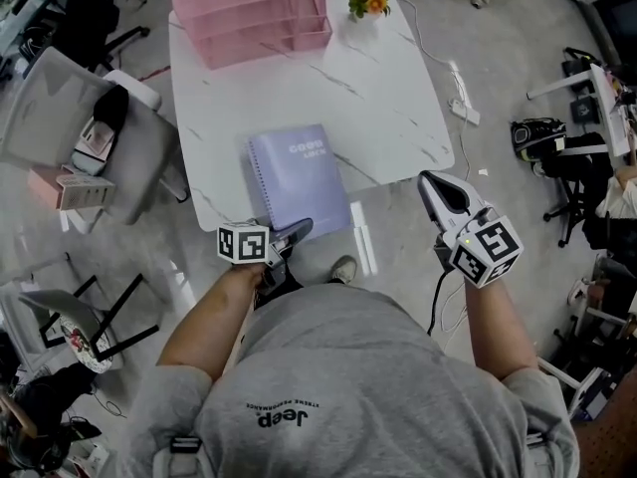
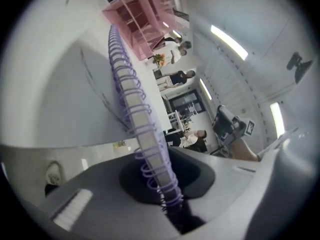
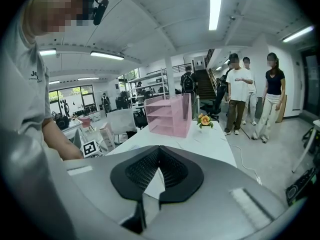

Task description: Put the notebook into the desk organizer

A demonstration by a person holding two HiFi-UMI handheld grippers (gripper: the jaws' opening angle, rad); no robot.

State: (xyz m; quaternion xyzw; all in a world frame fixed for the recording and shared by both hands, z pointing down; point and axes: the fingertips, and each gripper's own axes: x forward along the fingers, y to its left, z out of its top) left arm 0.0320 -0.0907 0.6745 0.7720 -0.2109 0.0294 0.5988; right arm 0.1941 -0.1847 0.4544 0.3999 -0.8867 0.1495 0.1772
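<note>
A purple spiral notebook (image 1: 301, 179) lies on the white marble table (image 1: 383, 93) near its front edge. My left gripper (image 1: 297, 231) is shut on the notebook's near left corner, at the spiral side. In the left gripper view the wire spine of the notebook (image 2: 134, 101) runs up and away from between the jaws of the left gripper (image 2: 169, 191). The pink desk organizer (image 1: 254, 13) stands at the table's far end, also in the left gripper view (image 2: 145, 21). My right gripper (image 1: 431, 181) hovers off the table's front right, shut and empty (image 3: 150, 176), facing the organizer (image 3: 170, 115).
A small vase of orange flowers (image 1: 368, 1) stands right of the organizer. Grey chairs (image 1: 70, 118) with boxes crowd the table's left side. A power strip and cable (image 1: 461, 98) lie on the floor at the right. Several people (image 3: 250, 96) stand beyond the table.
</note>
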